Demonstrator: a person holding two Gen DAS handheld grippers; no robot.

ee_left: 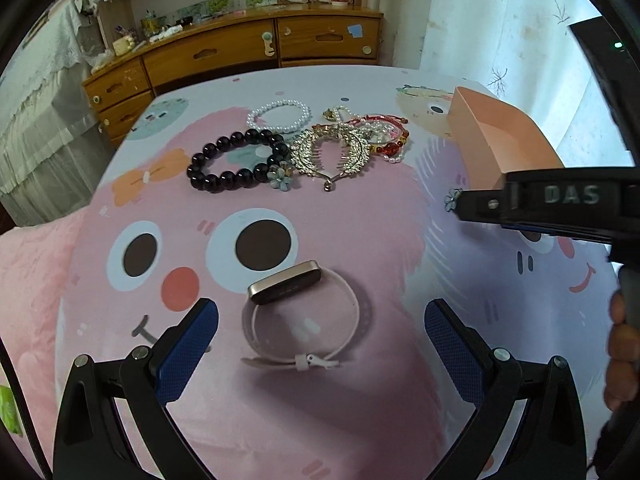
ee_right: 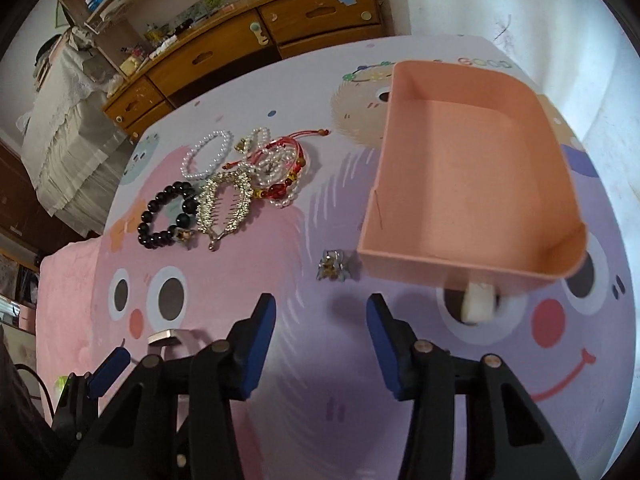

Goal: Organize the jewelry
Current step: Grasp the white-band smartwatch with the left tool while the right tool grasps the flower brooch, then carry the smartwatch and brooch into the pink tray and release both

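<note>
A pink smart band (ee_left: 300, 312) with a gold face lies between the open fingers of my left gripper (ee_left: 320, 324); nothing is gripped. My right gripper (ee_right: 322, 324) is open and empty, just short of a small flower clip (ee_right: 334, 266) on the cloth. The empty pink box (ee_right: 472, 184) stands to the right of the clip, and shows in the left wrist view (ee_left: 500, 140). Farther off lie a black bead bracelet (ee_left: 236, 160), a white pearl bracelet (ee_left: 280, 116), a gold leaf hair comb (ee_left: 332, 152), a second flower clip (ee_left: 282, 176) and red bead bracelets (ee_left: 384, 136).
Everything rests on a pink and lilac cartoon cloth (ee_left: 360, 220). A white drawer handle (ee_right: 478, 304) sticks out under the box's near wall. A wooden dresser (ee_left: 248, 52) stands beyond the far edge. The right gripper's body (ee_left: 560, 200) crosses the left wrist view.
</note>
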